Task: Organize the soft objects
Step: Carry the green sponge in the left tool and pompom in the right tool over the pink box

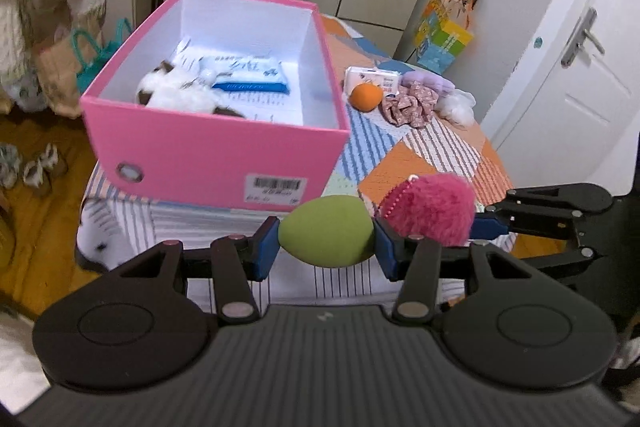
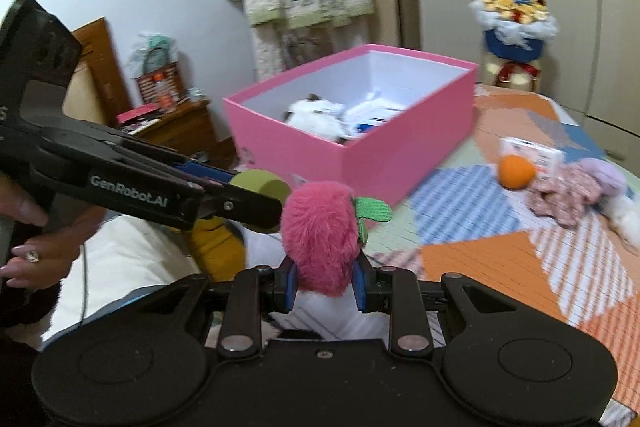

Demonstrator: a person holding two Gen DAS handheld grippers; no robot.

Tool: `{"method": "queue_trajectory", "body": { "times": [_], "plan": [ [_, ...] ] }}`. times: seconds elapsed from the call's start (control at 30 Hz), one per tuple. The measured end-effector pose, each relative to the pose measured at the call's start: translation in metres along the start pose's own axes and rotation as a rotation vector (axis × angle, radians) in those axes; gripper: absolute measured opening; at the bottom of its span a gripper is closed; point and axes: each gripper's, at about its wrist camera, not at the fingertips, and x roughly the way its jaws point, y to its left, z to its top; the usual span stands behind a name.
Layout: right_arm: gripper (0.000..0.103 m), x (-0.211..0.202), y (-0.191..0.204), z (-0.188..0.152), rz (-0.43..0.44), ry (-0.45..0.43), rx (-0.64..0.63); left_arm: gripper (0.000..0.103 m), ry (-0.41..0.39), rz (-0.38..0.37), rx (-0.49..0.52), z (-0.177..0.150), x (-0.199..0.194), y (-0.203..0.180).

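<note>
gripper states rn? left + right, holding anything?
Left hand-held gripper: closed on the green sponge egg.
Right hand-held gripper: closed on the pink plush fruit.

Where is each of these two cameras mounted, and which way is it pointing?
Left wrist view: sits on the left gripper, looking along its fingers, shut on a green egg-shaped sponge, toward the open pink cardboard box.
Right wrist view: sits on the right gripper, shut on a fluffy pink plush strawberry; the person's left hand shows.
Both share the box, sponge, strawberry and patchwork cloth.
</note>
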Motion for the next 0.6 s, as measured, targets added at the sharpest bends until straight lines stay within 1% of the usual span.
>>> {"method": "queue_trajectory", "body": {
  "times": [0.1, 0.2, 0.3, 0.4, 0.6],
  "plan": [
    [0.031, 0.003, 0.01, 0.01, 0.026, -0.007, -0.023, 0.049, -0.015, 0.024, -0.015, 0.004, -0.015, 0.013],
    [0.031, 0.007, 0.017, 0.021, 0.048, -0.015, -0.04, 0.049, -0.051, 0.063, 0.005, 0.011, -0.028, 0.021],
    [0.031, 0.012, 0.018, 0.037, 0.063, -0.033, -0.055, 0.049, -0.081, 0.077, 0.026, 0.022, -0.034, 0.026],
    [0.031, 0.019, 0.015, 0.053, 0.071, -0.052, -0.065, 0.049, -0.094, 0.062, 0.031, 0.038, -0.029, 0.033],
    [0.031, 0.039, -0.003, 0.084, 0.032, -0.065, -0.053, 0.049, -0.106, 0.038, 0.064, 0.075, -0.003, 0.041]
  ]
}}
